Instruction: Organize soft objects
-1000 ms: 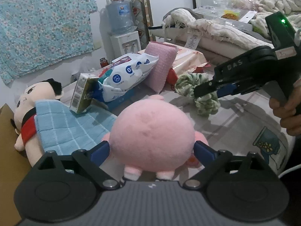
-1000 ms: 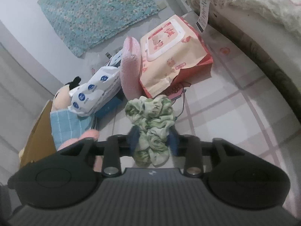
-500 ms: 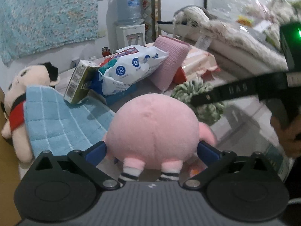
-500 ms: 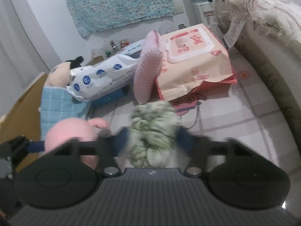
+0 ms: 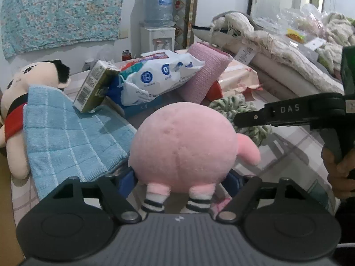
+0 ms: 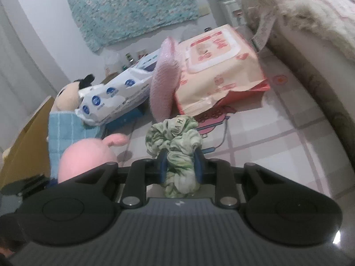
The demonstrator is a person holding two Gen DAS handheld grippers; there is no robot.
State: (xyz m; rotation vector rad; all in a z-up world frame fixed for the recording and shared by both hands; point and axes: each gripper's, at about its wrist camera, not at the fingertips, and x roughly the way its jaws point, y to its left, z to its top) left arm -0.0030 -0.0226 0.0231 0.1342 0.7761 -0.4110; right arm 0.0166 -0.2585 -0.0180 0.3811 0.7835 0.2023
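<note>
Both grippers have just been closing since the earlier pictures. The left gripper (image 5: pixel 180 178) now has its blue fingers (image 5: pixel 126 180) pressed on the two sides of the round pink plush toy (image 5: pixel 184 146), which has come up closer, its striped feet hanging just above the gripper body. The right gripper (image 6: pixel 180 166) has squeezed its fingers (image 6: pixel 162 164) in tight on the green scrunchie (image 6: pixel 175 139), so the cloth bunches up between them; it looks lifted a little off the surface (image 6: pixel 277 146), but that is hard to tell.

Just beside the pink toy, to the left, lies a blue checked towel (image 5: pixel 66 133). It covers part of a doll with black hair (image 5: pixel 33 75). A green carton (image 5: pixel 93 88) leans on the towel's far edge. Next to it sits a white pack with blue dots (image 5: pixel 159 77), and a pink sponge (image 5: pixel 206 71) leans against that pack. Behind the sponge lies a peach pack of wipes (image 6: pixel 219 66). Farther back stand a water dispenser (image 5: pixel 158 22) and a flowery cloth on the wall (image 5: pixel 62 13).
</note>
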